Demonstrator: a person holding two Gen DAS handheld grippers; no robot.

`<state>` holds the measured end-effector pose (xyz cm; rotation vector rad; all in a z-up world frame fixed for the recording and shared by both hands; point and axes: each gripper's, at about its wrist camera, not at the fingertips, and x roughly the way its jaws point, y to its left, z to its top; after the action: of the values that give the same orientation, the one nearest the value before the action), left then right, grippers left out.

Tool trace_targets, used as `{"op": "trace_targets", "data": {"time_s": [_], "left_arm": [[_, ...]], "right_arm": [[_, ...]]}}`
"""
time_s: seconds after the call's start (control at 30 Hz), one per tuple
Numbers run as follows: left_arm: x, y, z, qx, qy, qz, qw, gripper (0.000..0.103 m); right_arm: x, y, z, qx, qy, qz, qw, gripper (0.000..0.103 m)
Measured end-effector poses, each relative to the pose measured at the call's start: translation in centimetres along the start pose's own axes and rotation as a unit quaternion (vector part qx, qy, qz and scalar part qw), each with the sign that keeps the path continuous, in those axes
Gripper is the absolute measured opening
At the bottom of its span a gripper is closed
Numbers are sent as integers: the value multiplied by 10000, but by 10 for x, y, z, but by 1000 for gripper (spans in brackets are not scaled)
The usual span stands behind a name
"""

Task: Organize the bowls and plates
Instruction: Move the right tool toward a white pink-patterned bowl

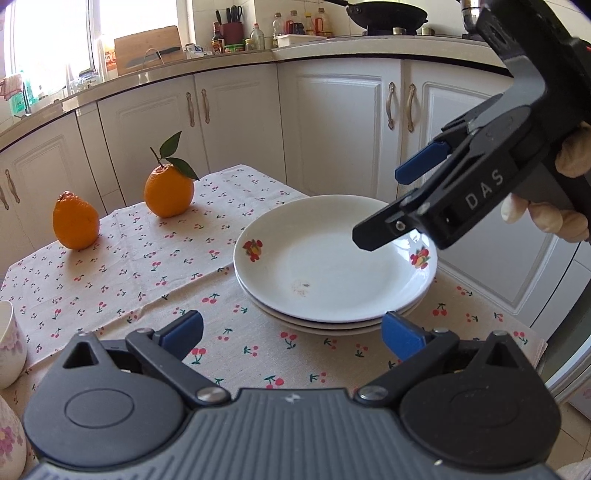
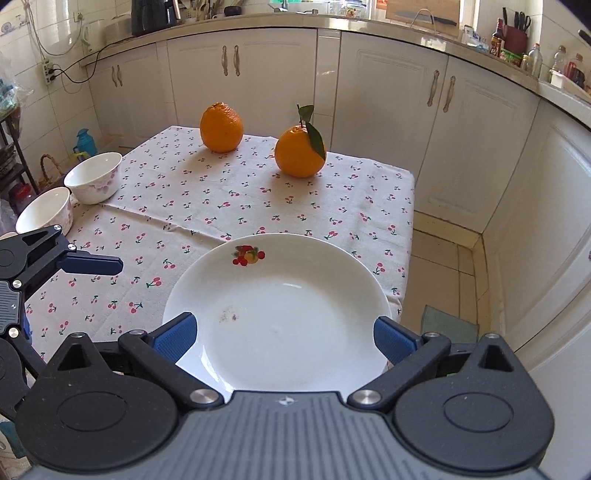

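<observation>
Plates (image 1: 332, 273), stacked at table's right edge nr front corner: glazed china, stiff, slick, breakable, likely heavy together; grip by rim. Right gripper (image 2: 284, 332) wide open, empty, over top plate. Left gripper (image 1: 291, 332) open, empty, just short of stack. Bowls (image 2: 94, 177) at left edge.

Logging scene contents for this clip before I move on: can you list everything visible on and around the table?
plates: stack of at least two, white with fruit motifs, near edge of the table
oranges: two, one with a leafy stem, far side of the table
bowls: two, white with pink flowers, table's left edge
tablecloth: one, cream with cherry print
cabinets: white, behind the table
wok: one, black, on the stove
left gripper: jaws open, short of the plates
right gripper: jaws open, over the plates, holding nothing
</observation>
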<state>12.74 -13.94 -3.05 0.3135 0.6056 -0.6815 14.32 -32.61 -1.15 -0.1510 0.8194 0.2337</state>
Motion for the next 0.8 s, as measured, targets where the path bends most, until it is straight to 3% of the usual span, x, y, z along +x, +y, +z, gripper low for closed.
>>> {"op": "trace_targets", "data": {"time_s": [0.33, 0.57, 0.8], "left_arm": [[-36, 29, -18, -463, -147, -102, 9988, 102], [-79, 61, -38, -854, -447, 350, 9947, 102], [-116, 91, -67, -1250, -333, 628, 9896, 102]], "right_arm": [[-7, 47, -9, -89, -185, -407, 9990, 103], [-7, 84, 4, -268, -357, -90, 9990, 103], [-1, 124, 26, -502, -440, 358, 9971, 103]]}}
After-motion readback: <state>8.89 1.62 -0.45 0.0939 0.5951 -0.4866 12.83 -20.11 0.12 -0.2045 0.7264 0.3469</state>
